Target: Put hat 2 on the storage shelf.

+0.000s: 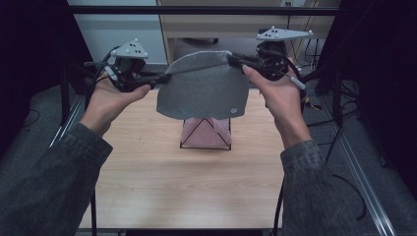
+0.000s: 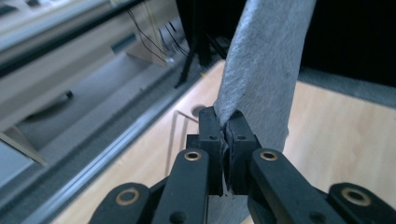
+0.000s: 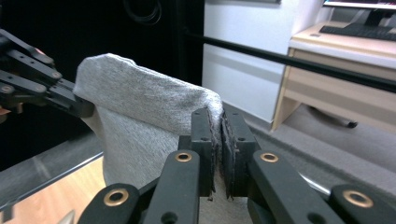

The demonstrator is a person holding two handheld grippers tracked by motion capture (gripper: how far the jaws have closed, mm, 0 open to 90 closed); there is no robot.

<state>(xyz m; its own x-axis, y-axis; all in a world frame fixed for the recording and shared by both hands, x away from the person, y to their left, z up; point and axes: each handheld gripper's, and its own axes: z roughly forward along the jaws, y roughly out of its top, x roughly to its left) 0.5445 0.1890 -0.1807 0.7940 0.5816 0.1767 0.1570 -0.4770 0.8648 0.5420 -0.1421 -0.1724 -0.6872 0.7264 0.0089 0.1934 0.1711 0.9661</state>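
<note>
While both grippers pinch it, grey cloth (image 1: 204, 88) hangs above table (image 1: 147, 167).

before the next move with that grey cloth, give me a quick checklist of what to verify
1. Left gripper shut on the grey cloth edge: ok.
2. Right gripper shut on the opposite edge: ok.
3. Cloth lifted off the table, hanging between both grippers: ok.
4. Cloth spread flat: not ok, its top edge is folded over.
5. Pink cloth lying under it on the table: ok.
6. Grey cloth's lower edge apart from the pink one: cannot tell.
</note>
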